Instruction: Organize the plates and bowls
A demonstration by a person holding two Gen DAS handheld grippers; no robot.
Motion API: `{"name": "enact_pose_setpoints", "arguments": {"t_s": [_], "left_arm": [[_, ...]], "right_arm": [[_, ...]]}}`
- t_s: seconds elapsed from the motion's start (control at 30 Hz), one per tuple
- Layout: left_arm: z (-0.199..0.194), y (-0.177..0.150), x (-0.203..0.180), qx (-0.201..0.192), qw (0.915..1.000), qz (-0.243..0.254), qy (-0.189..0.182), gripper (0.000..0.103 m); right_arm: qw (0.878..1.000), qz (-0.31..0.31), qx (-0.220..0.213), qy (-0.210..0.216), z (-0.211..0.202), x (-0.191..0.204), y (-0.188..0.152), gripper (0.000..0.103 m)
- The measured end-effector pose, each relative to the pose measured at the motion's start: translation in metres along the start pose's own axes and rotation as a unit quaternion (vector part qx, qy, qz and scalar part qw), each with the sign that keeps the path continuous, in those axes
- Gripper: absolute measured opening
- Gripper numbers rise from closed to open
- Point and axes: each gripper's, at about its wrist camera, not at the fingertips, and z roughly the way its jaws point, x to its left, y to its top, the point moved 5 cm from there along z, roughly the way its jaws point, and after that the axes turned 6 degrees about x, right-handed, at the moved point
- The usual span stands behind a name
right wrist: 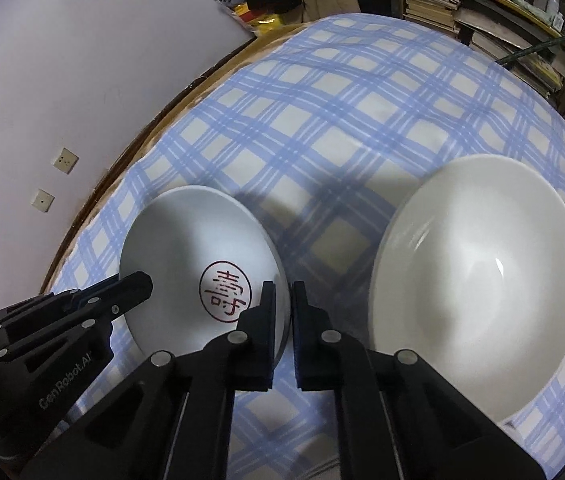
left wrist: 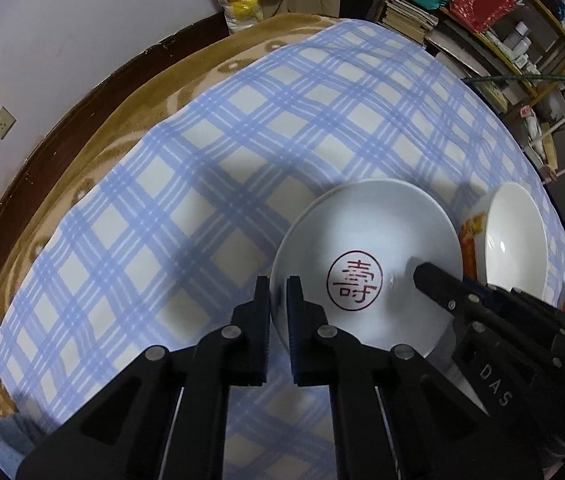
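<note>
On the checked cloth sits the stamped plate [left wrist: 366, 264], left tongs [left wrist: 278, 300] pinching its left rim, right tongs [right wrist: 282, 304] pinching its right rim, white bowl [right wrist: 478, 276] just right of it.

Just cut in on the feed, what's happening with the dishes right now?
Both grippers are pinching the same dish, a white plate with a red seal character. The left gripper clamps its left rim and the right gripper clamps its right rim. To the right, a plain white bowl sits on the blue plaid tablecloth, untouched. The left view shows a red and yellow pattern on that bowl's outside.
</note>
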Motion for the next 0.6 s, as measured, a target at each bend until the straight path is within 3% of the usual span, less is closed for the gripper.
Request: {"name": "enact_pose_setpoints", "arguments": {"t_s": [0.2, 0.6], "left_arm": [[-0.032, -0.007, -0.007, -0.021, 0.9998, 0.008, 0.0, 0.008], [-0.092, -0.014, -0.057, -0.062, 0.9959, 0.066, 0.005, 0.008]], "right_arm": [[1.0, -0.011, -0.021, -0.001, -0.031, 0.007, -0.011, 0.009], [0.995, 0.039, -0.092, 0.01, -0.106, -0.016, -0.025, 0.009]]}}
